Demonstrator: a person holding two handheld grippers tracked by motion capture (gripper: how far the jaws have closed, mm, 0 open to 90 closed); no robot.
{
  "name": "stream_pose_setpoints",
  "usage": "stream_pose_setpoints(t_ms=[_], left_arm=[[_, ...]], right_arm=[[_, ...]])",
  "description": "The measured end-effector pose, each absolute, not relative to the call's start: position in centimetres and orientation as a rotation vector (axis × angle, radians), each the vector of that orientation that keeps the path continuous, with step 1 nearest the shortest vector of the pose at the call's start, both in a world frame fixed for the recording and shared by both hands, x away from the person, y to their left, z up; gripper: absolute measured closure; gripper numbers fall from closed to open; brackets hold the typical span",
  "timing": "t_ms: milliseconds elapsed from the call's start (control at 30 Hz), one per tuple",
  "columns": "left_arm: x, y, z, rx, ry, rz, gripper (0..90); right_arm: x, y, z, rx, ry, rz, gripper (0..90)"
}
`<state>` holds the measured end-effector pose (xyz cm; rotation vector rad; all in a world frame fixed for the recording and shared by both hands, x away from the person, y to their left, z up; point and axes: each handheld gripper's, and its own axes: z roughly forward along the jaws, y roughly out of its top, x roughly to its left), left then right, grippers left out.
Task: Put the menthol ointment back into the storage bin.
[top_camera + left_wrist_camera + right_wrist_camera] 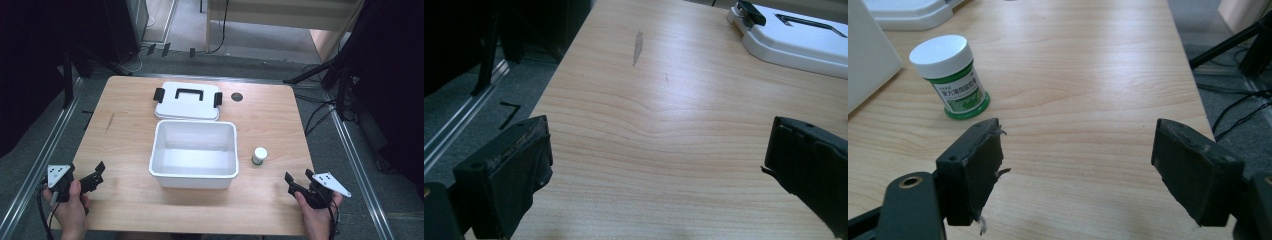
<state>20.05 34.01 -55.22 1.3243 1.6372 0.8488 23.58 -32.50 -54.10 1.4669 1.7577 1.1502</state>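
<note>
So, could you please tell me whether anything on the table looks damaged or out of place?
Only small things: a grey scuff mars the table at its left, and the right tool's pad is frayed.

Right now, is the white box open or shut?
Open. The box shows its bare inside from the high view, and its lid lies flat on the table behind it.

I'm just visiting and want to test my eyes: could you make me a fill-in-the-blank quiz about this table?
1. The white box in the middle of the table stands open and ____ inside.
2. Its lid lies flat on the table just ____ the box.
3. The little jar has a ____ cap.
4. Both the left claw and the right claw have their jaws ____.

Missing words: empty; behind; white; open
</note>
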Motion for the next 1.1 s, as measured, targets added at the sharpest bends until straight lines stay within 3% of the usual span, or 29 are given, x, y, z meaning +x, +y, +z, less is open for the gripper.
stream_pose_setpoints(t_ms=[400, 1100], left_arm=[[20.1, 33.0, -55.1, 1.424, 1.582, 0.914, 0.0], [20.2, 33.2, -55.1, 1.418, 1.585, 0.884, 0.0]], right_arm=[[24.9, -32.1, -52.6, 1.565, 1.979, 0.974, 22.6], [30.9, -26.1, -48.6, 1.5, 2.592, 0.341, 29.2]])
